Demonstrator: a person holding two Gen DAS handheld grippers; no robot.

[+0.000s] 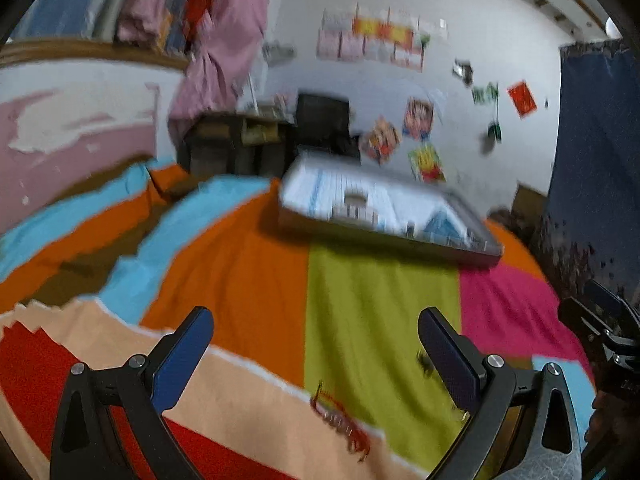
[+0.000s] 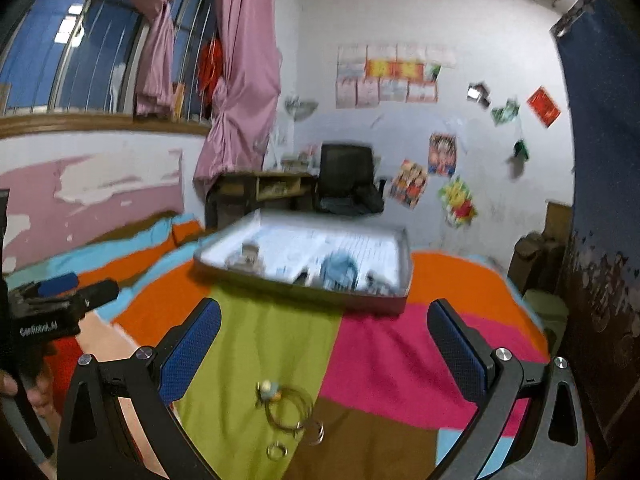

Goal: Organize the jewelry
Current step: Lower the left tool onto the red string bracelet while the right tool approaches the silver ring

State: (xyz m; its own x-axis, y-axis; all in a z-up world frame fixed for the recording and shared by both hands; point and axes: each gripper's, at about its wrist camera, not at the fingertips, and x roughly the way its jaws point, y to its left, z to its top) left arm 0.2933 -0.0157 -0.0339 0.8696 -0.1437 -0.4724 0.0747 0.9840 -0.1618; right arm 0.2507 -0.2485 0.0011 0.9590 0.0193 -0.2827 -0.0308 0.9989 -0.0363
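From the left wrist cam, the left gripper (image 1: 316, 344) was spread wide with nothing between its blue pads, hanging over a bedspread (image 1: 380, 304) made of big color blocks: orange, lime green, pink, peach, red. A red beaded bracelet (image 1: 340, 420) lay right on the seam where the peach strip meets the green, close in front of the fingers, and a tiny dark thing (image 1: 424, 362) sat on the green just beside the right-hand pad, too blurry to call. Further back on the bed sat the shallow tray (image 1: 472, 250), a low-walled box with a pale lining, tilted in the frame; I could make out a small whitish item (image 1: 354, 200) and something light blue (image 1: 444, 220) inside, but motion blur killed the details. Over on the right wrist cam, the right gripper (image 2: 324, 332) was also wide open and empty. Between its fingers on the green patch lay a thin wire bangle (image 2: 289, 410) with a little bead charm (image 2: 267, 388) touching it, plus two small rings (image 2: 277, 450) just below, one near the brown patch. The same tray (image 2: 376, 304) sat beyond them, well apart from the loose pieces, holding a light blue lump (image 2: 339, 268), a small pale box-like bit (image 2: 250, 254) and some dark little items I couldn't identify. The other gripper (image 2: 60, 292) poked in at the left edge.
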